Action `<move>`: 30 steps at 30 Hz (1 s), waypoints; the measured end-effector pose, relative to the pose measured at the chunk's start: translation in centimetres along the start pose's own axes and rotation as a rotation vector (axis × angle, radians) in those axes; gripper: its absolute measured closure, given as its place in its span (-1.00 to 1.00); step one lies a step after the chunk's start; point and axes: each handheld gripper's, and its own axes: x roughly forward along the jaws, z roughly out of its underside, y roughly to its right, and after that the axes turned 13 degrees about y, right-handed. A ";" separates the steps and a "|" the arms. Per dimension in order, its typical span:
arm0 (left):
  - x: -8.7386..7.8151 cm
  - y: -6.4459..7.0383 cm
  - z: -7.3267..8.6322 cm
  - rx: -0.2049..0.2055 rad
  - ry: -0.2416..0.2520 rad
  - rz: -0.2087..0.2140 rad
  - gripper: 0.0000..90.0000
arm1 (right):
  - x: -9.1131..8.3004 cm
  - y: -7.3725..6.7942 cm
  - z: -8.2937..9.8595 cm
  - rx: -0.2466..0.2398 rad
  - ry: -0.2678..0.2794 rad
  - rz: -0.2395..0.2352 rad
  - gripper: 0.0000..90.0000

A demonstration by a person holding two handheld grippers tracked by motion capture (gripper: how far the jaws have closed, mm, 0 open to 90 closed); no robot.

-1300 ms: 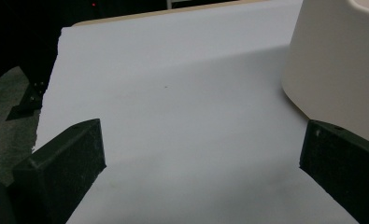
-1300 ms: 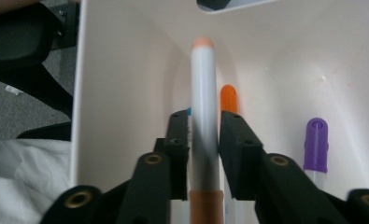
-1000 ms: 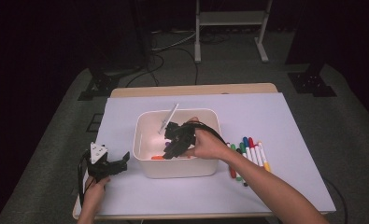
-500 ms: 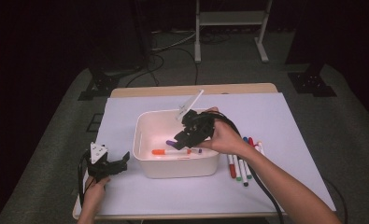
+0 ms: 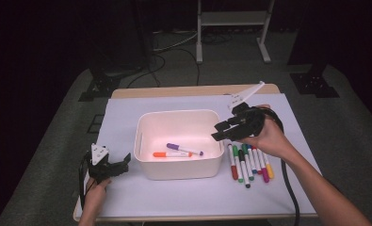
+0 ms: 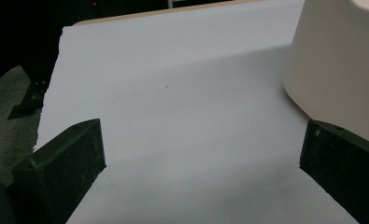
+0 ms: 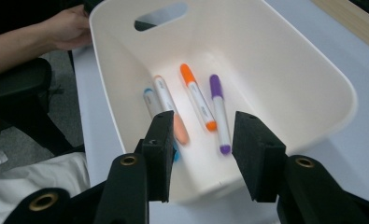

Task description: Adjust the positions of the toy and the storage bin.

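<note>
White tabletop, cream bin (image 5: 148, 141) holding maybe four markers (image 7: 198, 100), both grippers (image 5: 227, 131) empty, jaws apart.

table (image 5: 127, 92) – white sheet (image 5: 127, 122), bin (image 5: 179, 162), markers (image 5: 247, 162)

high: above, forward-down | gripper views: low, close | shared: white bin (image 5: 178, 141)

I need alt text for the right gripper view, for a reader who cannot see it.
The open right gripper hangs above a white bin holding four markers: orange, purple, peach and blue. A hand rests beyond the bin.
</note>
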 end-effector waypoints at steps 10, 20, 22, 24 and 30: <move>0.0 0.0 0.0 -0.001 0.002 -0.005 -1.00 | -4.4 2.3 6.0 0.098 0.025 0.086 0.26; 0.0 0.1 0.0 0.008 -0.003 -0.005 -1.00 | -6.3 4.1 12.8 0.207 0.002 0.180 0.27; 0.0 0.1 0.0 0.004 -0.003 -0.007 -1.00 | -6.3 4.7 14.4 0.232 -0.010 0.215 0.27; 0.0 0.1 0.0 0.002 -0.001 -0.006 -1.00 | -6.2 4.9 14.9 0.244 -0.013 0.225 0.27; 0.0 0.0 0.0 0.002 0.000 -0.004 -1.00 | -6.1 5.9 17.0 0.289 -0.040 0.276 0.27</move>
